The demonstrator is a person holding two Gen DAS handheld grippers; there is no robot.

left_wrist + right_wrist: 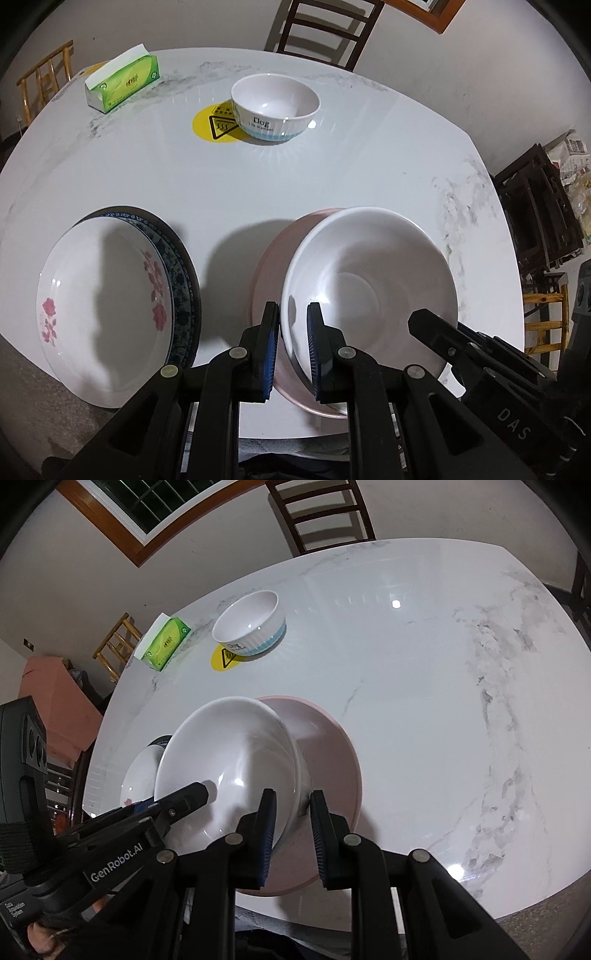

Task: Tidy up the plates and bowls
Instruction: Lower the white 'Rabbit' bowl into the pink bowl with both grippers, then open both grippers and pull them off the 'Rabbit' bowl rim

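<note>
A plain white bowl point(369, 288) hangs tilted over a pink plate point(264, 269) near the table's front edge. My left gripper point(293, 306) is shut on the bowl's near-left rim. My right gripper point(293, 794) is shut on the same white bowl point(236, 753) at its right rim, above the pink plate point(332, 760). Whether the bowl touches the plate I cannot tell. To the left, a rose-patterned bowl point(103, 306) lies in a blue-patterned plate point(177, 258). At the table's far middle, a small ribbed bowl point(275, 105) with lettering stands partly on a yellow sticker point(208, 123).
A green tissue box point(123, 83) lies at the far left of the white marble table point(332, 173). A dark chair point(325, 29) stands behind the table. A wooden chair point(546, 317) and dark furniture point(535, 206) stand to the right.
</note>
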